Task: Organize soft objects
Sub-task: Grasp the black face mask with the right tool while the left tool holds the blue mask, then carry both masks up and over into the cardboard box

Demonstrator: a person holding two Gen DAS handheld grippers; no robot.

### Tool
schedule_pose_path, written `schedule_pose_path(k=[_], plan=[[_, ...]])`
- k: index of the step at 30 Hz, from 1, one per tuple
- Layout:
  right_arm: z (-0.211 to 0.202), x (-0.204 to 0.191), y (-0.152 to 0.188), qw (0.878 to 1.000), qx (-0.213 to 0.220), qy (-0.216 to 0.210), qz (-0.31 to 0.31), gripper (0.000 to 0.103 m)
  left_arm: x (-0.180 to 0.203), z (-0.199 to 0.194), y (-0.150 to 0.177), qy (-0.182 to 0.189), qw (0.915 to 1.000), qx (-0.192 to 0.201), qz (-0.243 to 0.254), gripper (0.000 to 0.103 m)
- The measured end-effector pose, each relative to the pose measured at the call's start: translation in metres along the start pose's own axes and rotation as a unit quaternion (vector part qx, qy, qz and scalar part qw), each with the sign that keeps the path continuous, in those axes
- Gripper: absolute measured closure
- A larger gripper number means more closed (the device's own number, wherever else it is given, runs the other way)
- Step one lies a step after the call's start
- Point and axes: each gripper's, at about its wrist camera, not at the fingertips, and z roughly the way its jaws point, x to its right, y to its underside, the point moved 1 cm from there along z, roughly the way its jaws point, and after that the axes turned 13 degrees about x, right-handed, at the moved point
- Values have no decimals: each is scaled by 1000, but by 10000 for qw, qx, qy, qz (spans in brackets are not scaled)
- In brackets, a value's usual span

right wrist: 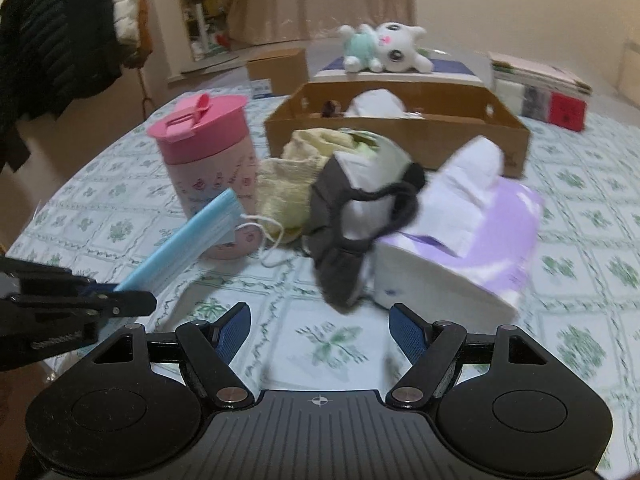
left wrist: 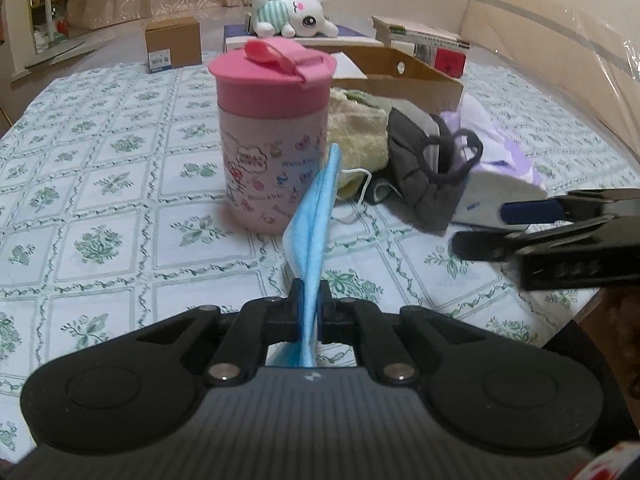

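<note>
- Blue face mask (left wrist: 316, 216), folded flat, is clamped on edge between the jaws of the left hand-held gripper (left wrist: 310, 300); it stands up and forward from the pads above the near edge of the desk (left wrist: 100, 208), its far end in front of the pink tumbler (left wrist: 272, 136).
- From the right wrist view the same mask (right wrist: 188, 244) slants up from the left hand-held gripper (right wrist: 120, 292) at the left side, and its white ear loop hangs down just beside the tumbler (right wrist: 208, 168).
- Right hand-held gripper (right wrist: 320, 328) is released: its blue pads (right wrist: 236, 328) stand wide apart, with only the floral cloth of the desk between them. It points level toward the pile, low over the near edge.
- In the left wrist view the right hand-held gripper (left wrist: 500, 224) comes in from the right edge, lying sideways, its fingertips near the dark grey mask (left wrist: 424, 172).
- Dark grey mask (right wrist: 344, 236) lies crumpled mid-desk, its black loop draped against a white and purple tissue pack (right wrist: 472, 248) just to its right.
- Yellow cloth (right wrist: 292, 184) is bunched between the tumbler and the grey mask, touching both.
- Brown cardboard tray (right wrist: 400, 144) sits behind the pile and holds something white, too blurred to tell.
- White plush toy (right wrist: 384, 50) lies on its side on a flat box at the far edge, beside stacked books (right wrist: 540, 88).
</note>
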Motion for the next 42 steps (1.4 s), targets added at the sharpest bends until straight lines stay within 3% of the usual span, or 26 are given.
schedule_pose_path(k=[6, 9, 13, 17, 19, 21, 25, 29, 34, 42], plan=[[18, -26, -11, 9938, 264, 75, -1079, 28, -7, -5, -5, 12, 9999, 127, -114, 99], [35, -32, -12, 9873, 216, 206, -1559, 41, -10, -5, -6, 51, 9997, 165, -186, 99], [62, -36, -5, 9770, 29, 335, -2104, 47, -14, -4, -5, 88, 9995, 158, -246, 99], [83, -40, 4, 9583, -96, 593, -2794, 55, -17, -3, -2, 100, 9994, 124, -301, 99], [91, -40, 6, 9541, -136, 630, -2925, 72, -17, -1, -2, 104, 9994, 111, -305, 99], [93, -42, 7, 9495, -107, 717, -3054, 77, -17, -1, -2, 125, 9994, 101, -307, 99], [84, -44, 4, 9505, 57, 726, -3022, 86, -15, -2, -2, 157, 9994, 104, -290, 99], [61, -46, -4, 9590, 287, 579, -2760, 88, -10, -7, -3, 155, 9994, 142, -264, 99], [24, -43, -21, 9813, 472, 178, -1856, 89, -5, -16, -7, 92, 9995, 219, -213, 99], [-32, -37, -34, 9915, 744, -81, -1067, 90, 6, -34, -13, 80, 9993, 354, -105, 99]])
